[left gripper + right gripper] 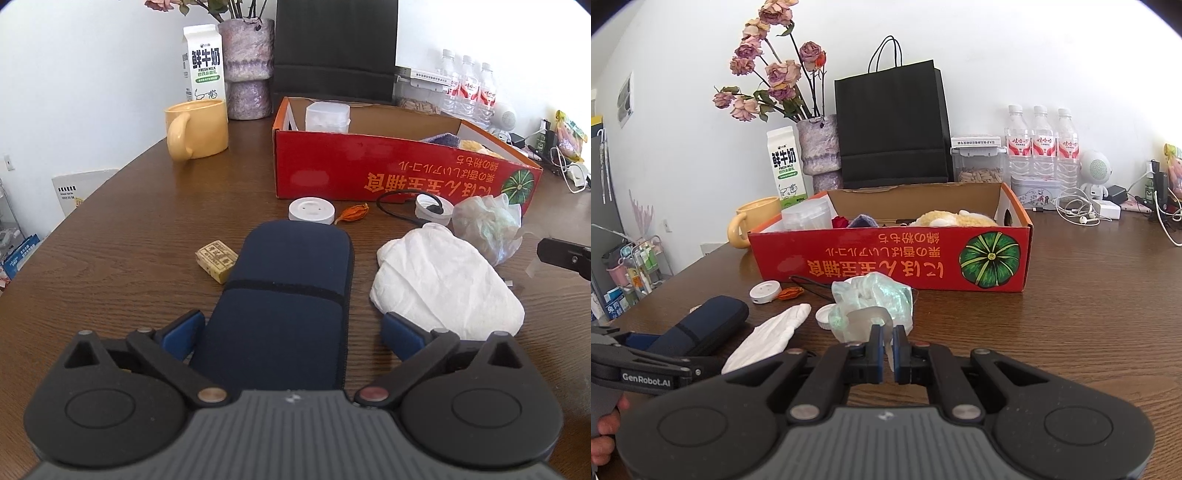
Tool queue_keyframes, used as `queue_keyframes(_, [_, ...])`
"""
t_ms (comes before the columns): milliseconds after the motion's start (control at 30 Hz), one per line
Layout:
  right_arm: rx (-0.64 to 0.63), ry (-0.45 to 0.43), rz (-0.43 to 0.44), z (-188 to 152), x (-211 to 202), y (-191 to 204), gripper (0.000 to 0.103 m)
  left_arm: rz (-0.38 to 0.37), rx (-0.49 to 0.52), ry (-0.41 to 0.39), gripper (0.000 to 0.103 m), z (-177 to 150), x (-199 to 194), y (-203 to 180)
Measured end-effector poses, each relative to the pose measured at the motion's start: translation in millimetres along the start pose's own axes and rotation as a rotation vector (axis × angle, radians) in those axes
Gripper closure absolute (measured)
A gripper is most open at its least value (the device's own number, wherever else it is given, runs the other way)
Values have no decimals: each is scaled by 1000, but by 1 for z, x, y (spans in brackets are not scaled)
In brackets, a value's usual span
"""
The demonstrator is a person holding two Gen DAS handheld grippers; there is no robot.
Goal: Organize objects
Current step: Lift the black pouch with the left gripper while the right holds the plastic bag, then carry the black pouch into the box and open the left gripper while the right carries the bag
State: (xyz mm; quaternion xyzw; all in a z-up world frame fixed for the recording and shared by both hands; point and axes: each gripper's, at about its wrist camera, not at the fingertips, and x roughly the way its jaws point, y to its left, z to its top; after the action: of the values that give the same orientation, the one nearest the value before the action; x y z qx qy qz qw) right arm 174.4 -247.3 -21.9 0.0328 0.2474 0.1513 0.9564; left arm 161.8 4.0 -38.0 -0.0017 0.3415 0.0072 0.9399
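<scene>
A navy blue pouch (pixel 291 295) lies flat on the brown table (pixel 129 240), its near end between the fingers of my left gripper (pixel 291 334). That gripper is wide open, and its right pad stands clear of the pouch. My right gripper (pixel 888 347) is shut on a thin flap of the crumpled clear plastic bag (pixel 871 299), which rests on the table in front of the red cardboard box (pixel 886 258). A white cloth (pixel 443 284) lies between pouch and bag. The box holds a plush toy (pixel 953 218), a clear container (pixel 807 216) and other small items.
Before the box lie a white round disc (pixel 311 210), a dried orange flower (pixel 352 213), a white cap with a black cable (pixel 432 208) and a small yellow packet (pixel 216 260). A yellow mug (pixel 195 129), milk carton (pixel 203 62), vase (pixel 247 66), black bag (pixel 892 125) and water bottles (pixel 1039 144) stand behind.
</scene>
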Motion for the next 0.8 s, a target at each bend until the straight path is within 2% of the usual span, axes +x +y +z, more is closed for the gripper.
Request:
queue_keyframes(167, [-2,4,0,0,0,0,99,-1,-12,4,3,2,-1,1])
queue_keyframes(200, [-1,4,0,0,0,0,99,8,-14,-3,11,2,-2,1])
queue_keyframes(233, [-1,4,0,0,0,0,99,20,-16,-11,25,3,-4,2])
queue_keyframes(333, [-1,4,1,0,0,0,99,-1,-43,-24,33,3,-10,6])
queue_keyframes(800, [-15,-22,5,1,-16,7,99,11,-12,-145,37,10,-50,-4])
